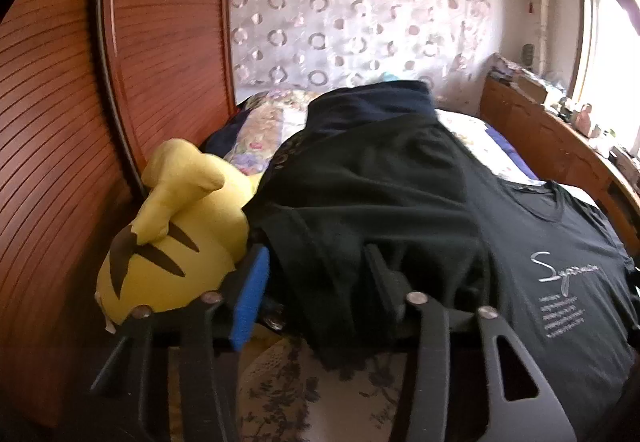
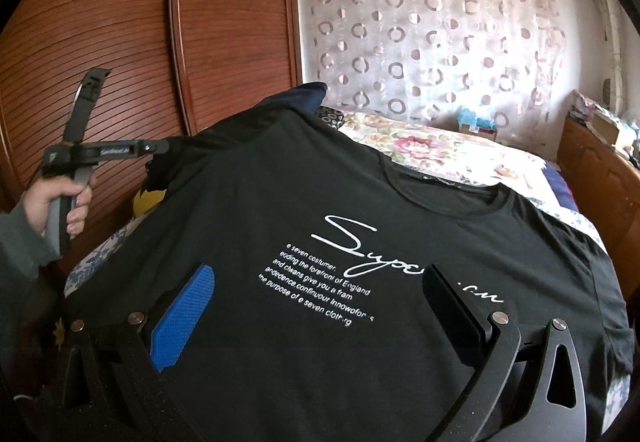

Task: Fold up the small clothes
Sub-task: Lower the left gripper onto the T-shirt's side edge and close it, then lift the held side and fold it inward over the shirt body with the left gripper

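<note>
Blue-padded right gripper [image 2: 320,306] gapes wide over black T-shirt [image 2: 280,322], grasping nothing. Left gripper [image 1: 316,282] straddles bunched sleeve fabric [image 1: 320,262]; clamped or not, cannot tell. Cloth light, limp, slides easily; best pinched at sleeve seam, hem corners.

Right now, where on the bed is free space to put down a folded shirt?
The floral bedspread lies bare beyond the collar of the black T-shirt, between the wooden bed frame and the dark cloth pile. The wardrobe side is crowded: the yellow plush toy and that pile.
</note>
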{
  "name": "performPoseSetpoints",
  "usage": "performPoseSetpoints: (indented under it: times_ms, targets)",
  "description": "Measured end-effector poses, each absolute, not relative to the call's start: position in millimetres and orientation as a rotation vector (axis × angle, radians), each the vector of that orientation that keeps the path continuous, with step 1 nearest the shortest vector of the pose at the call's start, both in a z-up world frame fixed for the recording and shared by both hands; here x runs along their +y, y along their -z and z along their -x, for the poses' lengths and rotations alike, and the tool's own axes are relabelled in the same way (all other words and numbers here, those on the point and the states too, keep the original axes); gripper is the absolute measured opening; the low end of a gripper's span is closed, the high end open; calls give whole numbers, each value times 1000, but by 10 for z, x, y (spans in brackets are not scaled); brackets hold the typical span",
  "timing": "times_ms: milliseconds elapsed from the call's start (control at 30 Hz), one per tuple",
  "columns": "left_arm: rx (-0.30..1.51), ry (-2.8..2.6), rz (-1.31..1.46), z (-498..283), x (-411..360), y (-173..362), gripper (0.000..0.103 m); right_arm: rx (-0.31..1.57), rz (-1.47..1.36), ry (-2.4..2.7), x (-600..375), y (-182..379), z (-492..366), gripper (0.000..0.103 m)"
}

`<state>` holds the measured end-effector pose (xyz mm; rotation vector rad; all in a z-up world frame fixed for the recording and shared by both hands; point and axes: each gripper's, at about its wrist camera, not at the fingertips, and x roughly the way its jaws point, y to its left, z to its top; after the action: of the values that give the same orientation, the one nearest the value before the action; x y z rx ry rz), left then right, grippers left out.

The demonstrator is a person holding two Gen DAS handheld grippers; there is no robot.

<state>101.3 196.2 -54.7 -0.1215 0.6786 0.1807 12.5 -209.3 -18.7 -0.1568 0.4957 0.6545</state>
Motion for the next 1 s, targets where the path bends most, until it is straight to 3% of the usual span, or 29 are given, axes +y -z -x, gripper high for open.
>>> performPoseSetpoints:
  times_ms: [33,333,400,467,567,1000]
  targets:
    - [684,-176,130,-1037,1994,570,38,497,156,-654,-2087,182,-125,103]
    - [719,-167,167,-1120,2082,659,38,505,142,-648,-2082,209,-136,103]
    - [712,-154,154,-1126,2058,649,31,507,141,-649,-2079,213,-134,103]
    - [695,-151,133,-1099,2019,612,15,509,141,-649,-2085,217,-140,103]
    - [661,-152,94,-1031,1924,515,11,508,137,-650,-2112,215,-137,103]
    - [547,-93,-4,-847,1527,34,8,505,108,-628,-2213,201,-146,103]
